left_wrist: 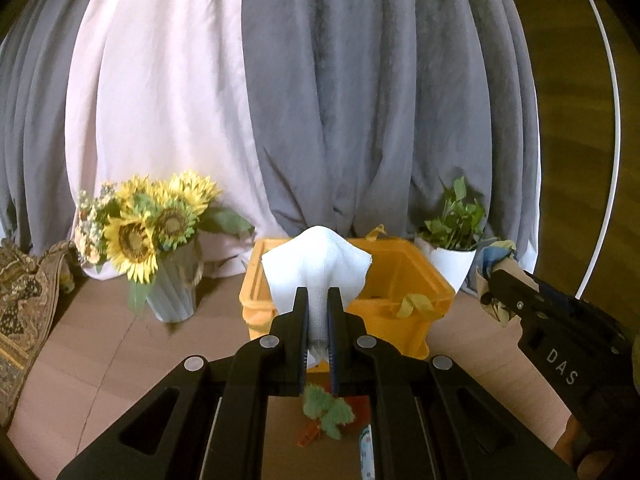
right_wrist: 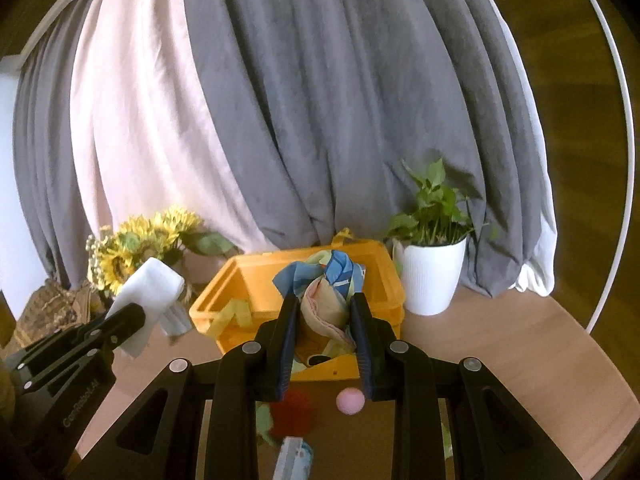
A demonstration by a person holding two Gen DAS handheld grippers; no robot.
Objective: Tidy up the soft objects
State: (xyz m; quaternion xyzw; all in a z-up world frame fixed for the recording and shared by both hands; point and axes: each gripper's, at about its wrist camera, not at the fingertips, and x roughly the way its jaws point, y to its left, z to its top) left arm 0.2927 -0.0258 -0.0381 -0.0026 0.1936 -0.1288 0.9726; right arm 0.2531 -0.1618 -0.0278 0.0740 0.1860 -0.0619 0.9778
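Near on the worktop small soft toys remain unsorted, left hand-held gripper pinching a white cloth, right hand-held gripper pinching a patterned cloth bundle, both raised before the orange bin beyond, apparently near-empty.

Both wrist views near, facing bin

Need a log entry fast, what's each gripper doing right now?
Left gripper: closed on the white cloth.
Right gripper: closed on the blue patterned cloth.
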